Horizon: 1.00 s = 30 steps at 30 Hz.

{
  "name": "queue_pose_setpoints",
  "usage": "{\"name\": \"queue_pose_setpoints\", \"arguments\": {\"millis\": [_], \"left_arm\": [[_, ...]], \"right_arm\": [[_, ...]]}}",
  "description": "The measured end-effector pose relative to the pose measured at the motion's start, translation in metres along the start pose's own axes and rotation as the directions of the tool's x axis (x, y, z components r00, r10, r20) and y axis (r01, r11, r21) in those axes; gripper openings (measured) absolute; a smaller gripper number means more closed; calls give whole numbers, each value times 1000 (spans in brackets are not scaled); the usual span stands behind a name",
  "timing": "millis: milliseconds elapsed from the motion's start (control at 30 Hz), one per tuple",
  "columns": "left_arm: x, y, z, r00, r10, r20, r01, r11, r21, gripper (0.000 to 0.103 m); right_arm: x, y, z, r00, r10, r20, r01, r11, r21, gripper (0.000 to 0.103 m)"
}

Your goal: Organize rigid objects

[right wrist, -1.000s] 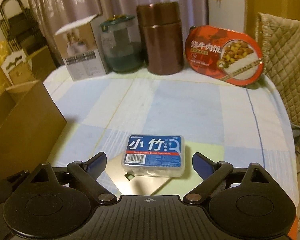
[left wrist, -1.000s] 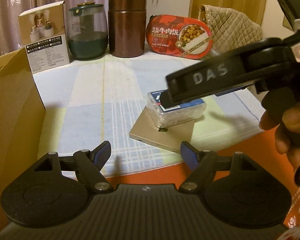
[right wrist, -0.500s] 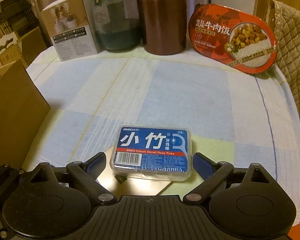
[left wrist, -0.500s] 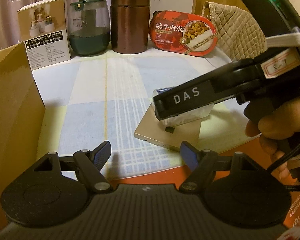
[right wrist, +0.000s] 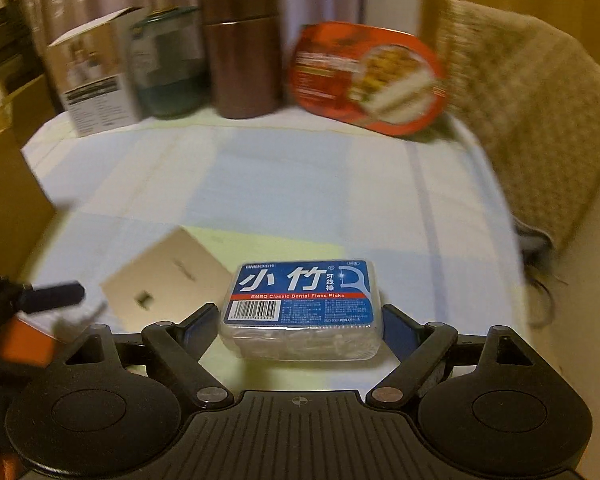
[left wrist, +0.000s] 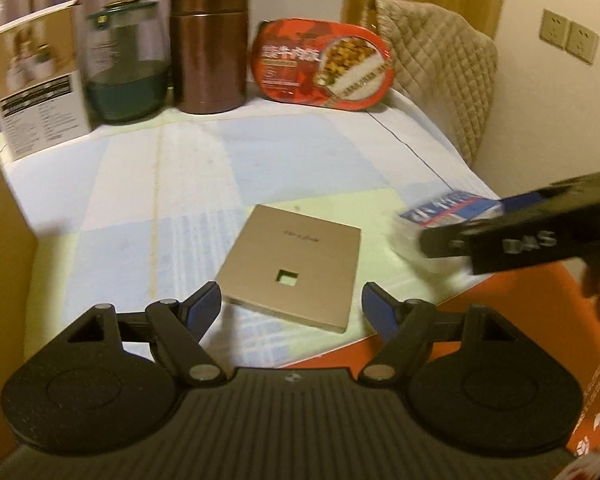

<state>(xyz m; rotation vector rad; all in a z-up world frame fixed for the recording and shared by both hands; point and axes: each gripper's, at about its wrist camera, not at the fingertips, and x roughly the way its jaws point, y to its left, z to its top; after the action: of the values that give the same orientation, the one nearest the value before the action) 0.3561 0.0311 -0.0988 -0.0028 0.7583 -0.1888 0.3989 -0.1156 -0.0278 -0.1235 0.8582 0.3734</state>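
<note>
Since a moment ago, the floss pick box [right wrist: 300, 308] has come off the gold square plate [left wrist: 290, 266] and moved to the right side. It now sits between the right tongs [right wrist: 298, 322], whose jaws have just been closing; the blue pads are right at its two ends, gripping it. In the left view the box is lifted near the right edge of the counter [left wrist: 204, 168], blurry from moving. The gold plate now lies bare and flat on the checked cloth, with a small square hole in it. The left tongs [left wrist: 292, 306] hang just in front of the plate with their jaws apart and nothing in them. At the back of the counter stand a white and tan carton [left wrist: 36, 84], a glass jar with a green bottom [left wrist: 126, 64], a tall brown can [left wrist: 208, 44] and a red meal tray [left wrist: 322, 66] leaning up. A quilted cover [left wrist: 436, 68] hangs on a chair at the right. A cardboard box wall [left wrist: 0, 280] stands at the left, and curtains hang behind.
</note>
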Motion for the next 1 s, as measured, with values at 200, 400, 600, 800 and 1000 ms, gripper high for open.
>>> {"name": "queue_pose_setpoints", "arguments": {"millis": [200,400,600,800,1000], "left_arm": [[18,-7,4,1000,2,-24,0,997,73,74],[28,-14,10,999,22,-44,-15,988,154,74],[35,-13,16,998,42,-47,-33,984,177,74],[38,-16,17,997,54,-48,-44,982,185,75],[19,-29,9,995,82,-60,-72,987,147,46]], "right_arm": [[-23,-26,-30,999,-2,34,-1,996,91,83],[-37,-27,-51,998,14,58,-21,993,120,83],[-42,-22,-69,998,20,62,-27,992,123,83],[-52,-15,-82,997,27,78,-36,993,112,83],[-58,-13,-89,995,37,88,-48,991,125,83]]}}
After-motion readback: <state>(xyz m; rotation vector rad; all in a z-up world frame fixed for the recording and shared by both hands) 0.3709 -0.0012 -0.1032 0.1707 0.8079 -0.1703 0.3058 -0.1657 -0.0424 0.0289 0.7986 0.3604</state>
